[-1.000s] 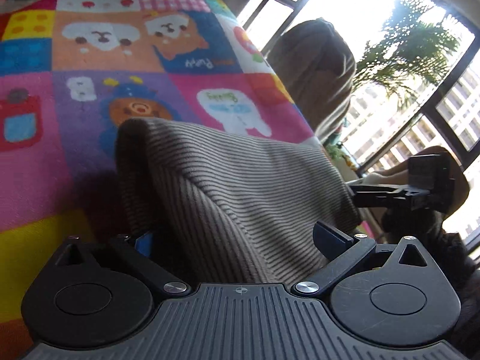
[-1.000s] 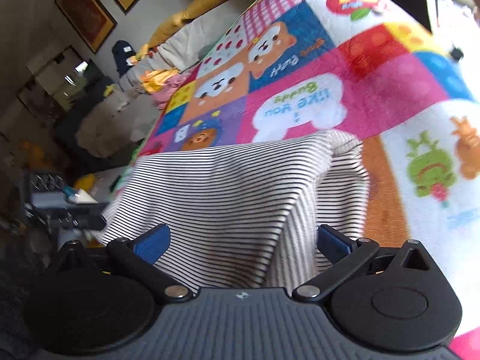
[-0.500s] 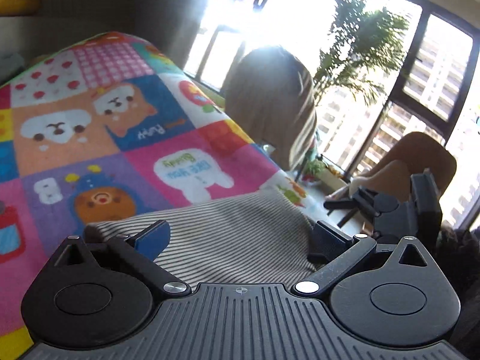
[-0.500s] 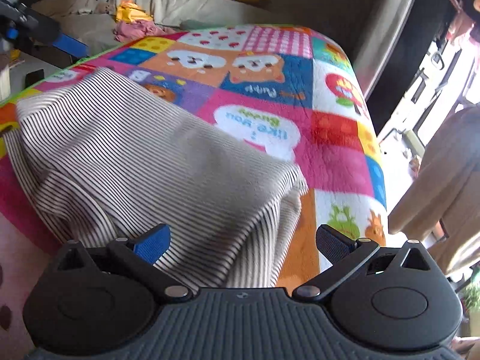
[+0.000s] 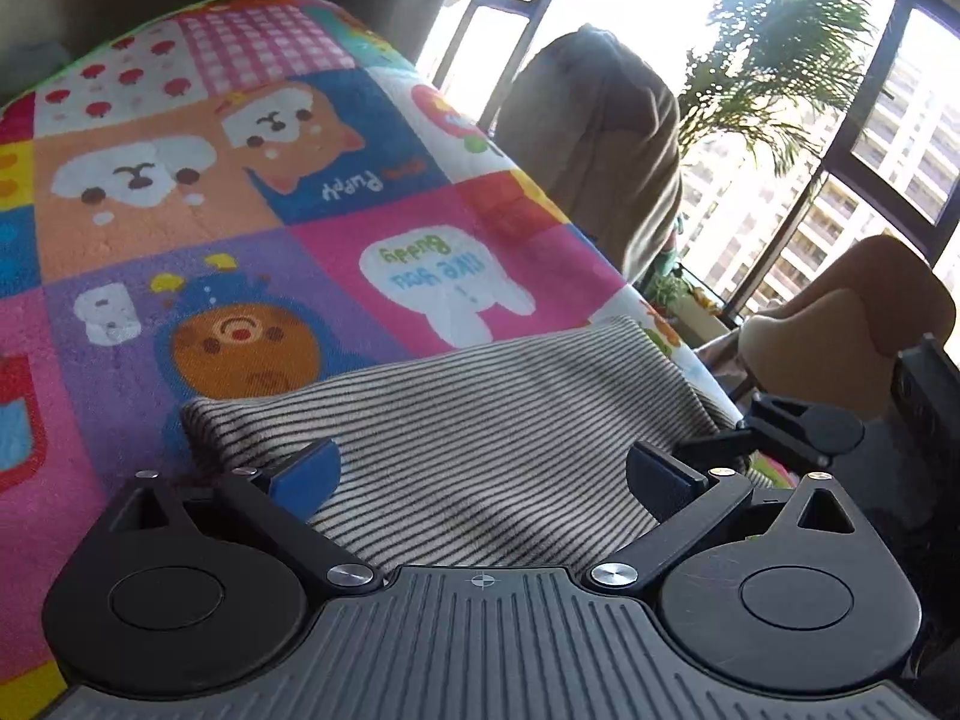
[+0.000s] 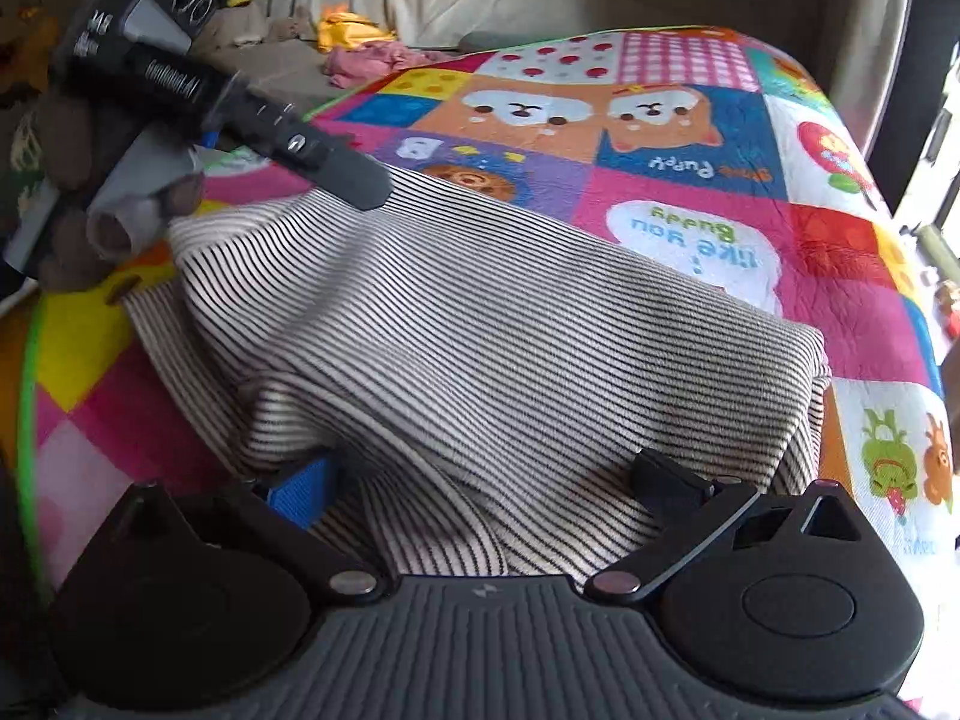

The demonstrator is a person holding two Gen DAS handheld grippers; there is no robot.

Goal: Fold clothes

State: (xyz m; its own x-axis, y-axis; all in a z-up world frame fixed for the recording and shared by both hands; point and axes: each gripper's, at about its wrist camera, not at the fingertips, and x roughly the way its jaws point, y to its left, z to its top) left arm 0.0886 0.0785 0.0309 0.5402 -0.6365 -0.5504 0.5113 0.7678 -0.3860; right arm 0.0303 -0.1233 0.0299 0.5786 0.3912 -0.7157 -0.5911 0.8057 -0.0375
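A black-and-white striped garment (image 5: pixel 480 420) lies folded on a colourful cartoon quilt (image 5: pixel 240 210). It also shows in the right wrist view (image 6: pixel 468 348), with layers stacked at the near edge. My left gripper (image 5: pixel 483 474) is open, its blue-padded fingers wide apart just over the garment's near edge. My right gripper (image 6: pixel 486 480) is open too, with cloth lying between its spread fingers. The left gripper (image 6: pixel 336 171) shows in the right wrist view over the garment's far left corner. The right gripper (image 5: pixel 798 426) shows in the left wrist view at the garment's right edge.
The quilt (image 6: pixel 690 138) covers a bed. A brown draped chair (image 5: pixel 600 132), a potted plant (image 5: pixel 786 54) and large windows stand to the right. Cushions and loose clothes (image 6: pixel 372 54) lie on a sofa behind the bed. The bed edge drops off at right.
The garment was lifted and draped from both grippers a second ago; now it lies flat on the quilt. Both grippers have lowered and their fingers stand open around the near edge.
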